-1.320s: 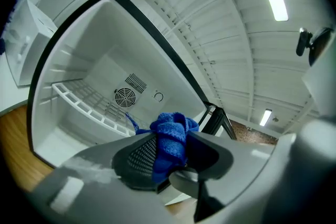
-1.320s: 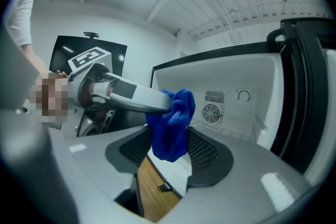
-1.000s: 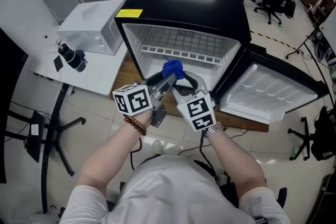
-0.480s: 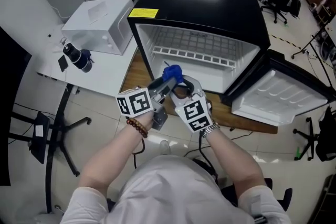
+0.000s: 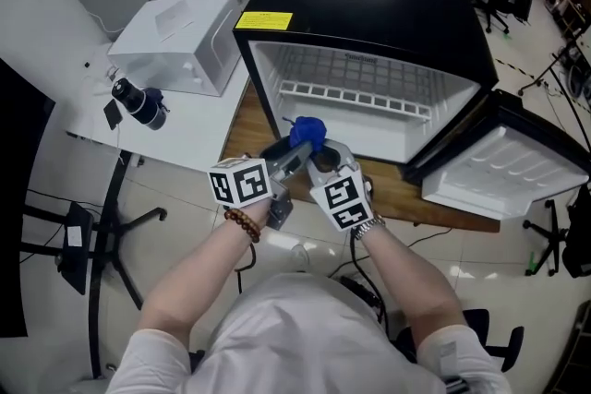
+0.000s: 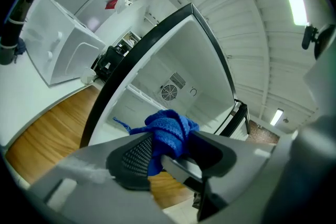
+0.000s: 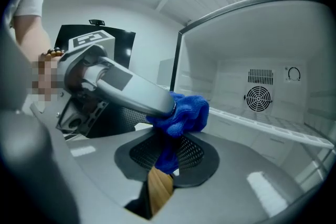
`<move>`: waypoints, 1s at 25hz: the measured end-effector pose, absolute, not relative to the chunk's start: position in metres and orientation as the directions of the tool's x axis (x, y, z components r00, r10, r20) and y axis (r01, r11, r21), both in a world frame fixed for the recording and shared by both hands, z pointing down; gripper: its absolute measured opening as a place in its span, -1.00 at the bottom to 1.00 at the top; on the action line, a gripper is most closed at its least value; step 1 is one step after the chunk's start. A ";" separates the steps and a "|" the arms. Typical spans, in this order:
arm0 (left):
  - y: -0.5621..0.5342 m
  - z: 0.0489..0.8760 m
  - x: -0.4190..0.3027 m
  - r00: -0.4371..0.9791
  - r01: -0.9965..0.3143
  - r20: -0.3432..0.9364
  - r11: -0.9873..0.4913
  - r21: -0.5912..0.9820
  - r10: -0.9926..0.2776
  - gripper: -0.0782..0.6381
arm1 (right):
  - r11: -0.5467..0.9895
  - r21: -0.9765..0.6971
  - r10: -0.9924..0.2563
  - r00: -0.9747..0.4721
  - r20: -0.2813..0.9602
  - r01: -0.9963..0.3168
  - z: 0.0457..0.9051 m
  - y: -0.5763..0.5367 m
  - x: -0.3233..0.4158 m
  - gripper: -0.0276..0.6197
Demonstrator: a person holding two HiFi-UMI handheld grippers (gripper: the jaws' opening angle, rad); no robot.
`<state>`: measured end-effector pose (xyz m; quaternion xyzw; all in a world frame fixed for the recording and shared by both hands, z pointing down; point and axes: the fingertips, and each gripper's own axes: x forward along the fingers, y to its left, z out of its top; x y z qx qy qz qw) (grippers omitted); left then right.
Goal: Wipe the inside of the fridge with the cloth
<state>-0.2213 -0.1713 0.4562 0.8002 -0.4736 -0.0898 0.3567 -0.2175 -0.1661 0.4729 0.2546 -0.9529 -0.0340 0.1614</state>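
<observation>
Cloth [image 5: 306,132]: blue, knitted-looking, bunched into a tight wad with one loose tail hanging down. It is held in the air at the front lip of the open fridge [image 5: 369,14], near the left lower corner of the white interior and above the wooden board [image 5: 242,120] the fridge stands on. My left gripper [image 5: 297,152] and right gripper [image 5: 321,157] meet at the wad. Right gripper view: my fingers have just been closing, and the cloth's tail [image 7: 184,113] is pinched between the two mesh pads, so the right gripper [image 7: 170,157] has a hold on it. One left finger pokes into the wad from the side. Left gripper view: my left gripper [image 6: 170,155] fingers have just been opening. The cloth [image 6: 168,131] sits between them against the left pad, with no clamp on it that I can see. The fridge door [image 5: 503,171] hangs wide open to the right. Against a second ago, the right fingers stood in a wide arc around the cloth and are now drawn in on it. Both grippers and the cloth now sit closer to the opening's left front corner.
</observation>
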 end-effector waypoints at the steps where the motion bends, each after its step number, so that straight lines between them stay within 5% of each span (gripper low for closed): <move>1: -0.171 0.460 -0.225 0.528 -0.713 0.211 -0.295 0.636 -0.823 -0.16 | 0.864 0.148 -0.502 -0.814 0.293 -0.480 0.477 -0.168 -0.220 -0.73; 14: -0.180 0.481 -0.294 0.351 -0.913 0.352 -0.234 0.333 -0.868 -0.12 | 0.832 0.166 -0.553 -0.767 0.325 -0.529 0.524 -0.203 -0.252 -0.74; 25: -0.218 0.483 -0.318 0.288 -0.956 0.363 -0.244 0.162 -0.886 -0.18 | 0.824 0.169 -0.565 -0.759 0.325 -0.541 0.549 -0.236 -0.285 -0.74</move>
